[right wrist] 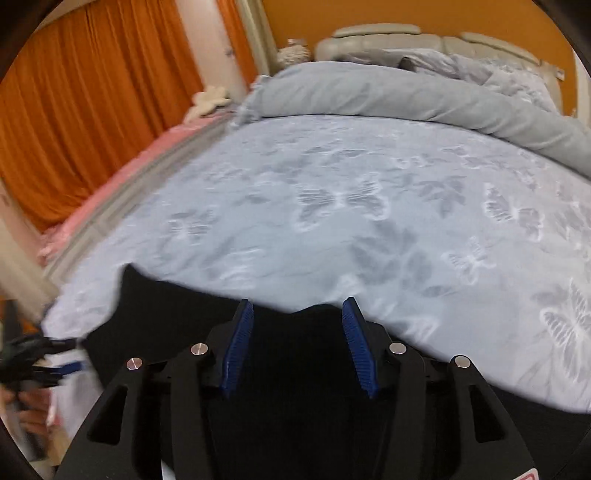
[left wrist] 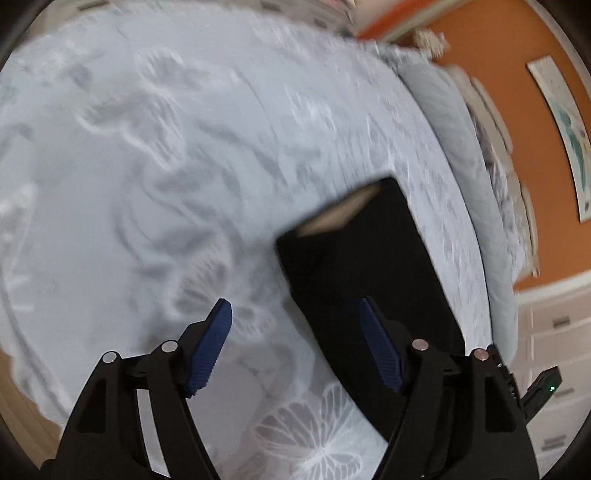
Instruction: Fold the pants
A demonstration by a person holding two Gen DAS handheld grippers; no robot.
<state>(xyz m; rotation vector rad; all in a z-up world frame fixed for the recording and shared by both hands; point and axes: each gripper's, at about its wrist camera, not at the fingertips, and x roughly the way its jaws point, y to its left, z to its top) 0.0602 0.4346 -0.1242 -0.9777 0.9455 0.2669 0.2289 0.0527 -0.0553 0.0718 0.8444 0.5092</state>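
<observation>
Black pants (left wrist: pixel 369 266) lie folded in a long rectangle on a pale blue butterfly-print bedspread (left wrist: pixel 184 166); a tan lining patch shows at their far end. My left gripper (left wrist: pixel 295 310) is open and empty above the bed, its right finger over the pants' near part. In the right wrist view the pants (right wrist: pixel 295 406) spread under my right gripper (right wrist: pixel 297 310), which is open and empty just above them. The left gripper (right wrist: pixel 55 365) shows at that view's left edge.
A grey rolled duvet (right wrist: pixel 406 96) and pillows lie by the cream headboard (right wrist: pixel 388 33). Orange curtains (right wrist: pixel 74 110) and a pink cloth (right wrist: pixel 129 173) line the left bed side. White drawers (left wrist: pixel 554 332) and an orange wall (left wrist: pixel 498 74) stand to the right.
</observation>
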